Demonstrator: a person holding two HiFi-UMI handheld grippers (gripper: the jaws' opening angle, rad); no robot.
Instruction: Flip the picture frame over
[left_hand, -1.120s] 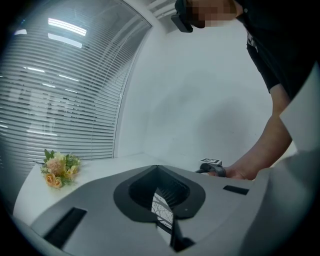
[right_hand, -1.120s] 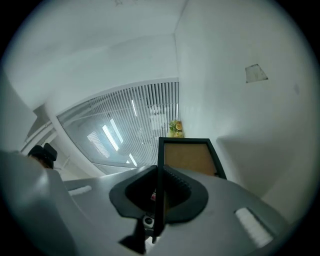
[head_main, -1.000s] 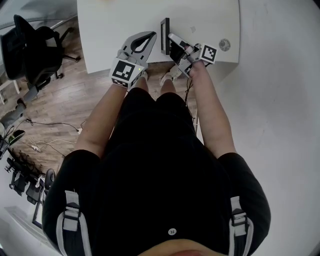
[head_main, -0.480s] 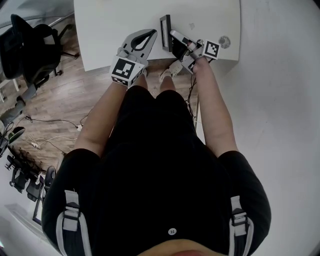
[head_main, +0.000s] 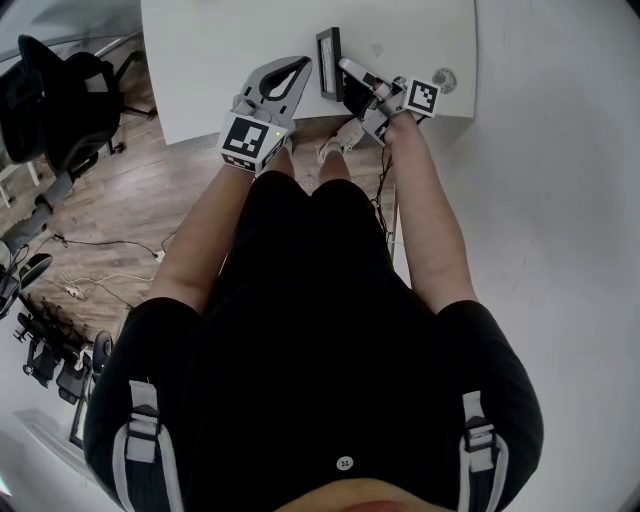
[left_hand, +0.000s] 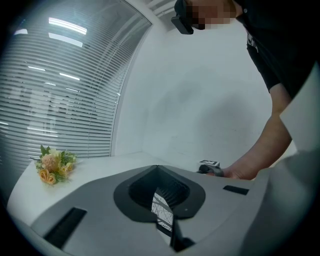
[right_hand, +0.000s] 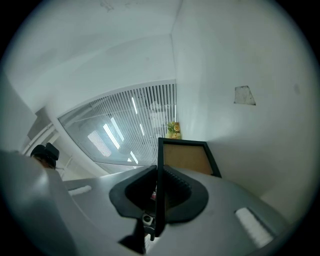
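Observation:
The picture frame is black and stands on its edge on the white table, near the front edge. My right gripper is shut on its near edge. In the right gripper view the frame shows a brown backing board, and its thin black edge runs between the ribbed pads of my right gripper. My left gripper rests just left of the frame, apart from it, fingertips together with nothing in them. In its own view the left gripper hides the frame; only the right hand's marker cube shows.
A small bunch of artificial flowers lies at the far end of the table. A round disc sits by the table's right corner. An office chair stands on the wooden floor to the left. A white wall runs along the right.

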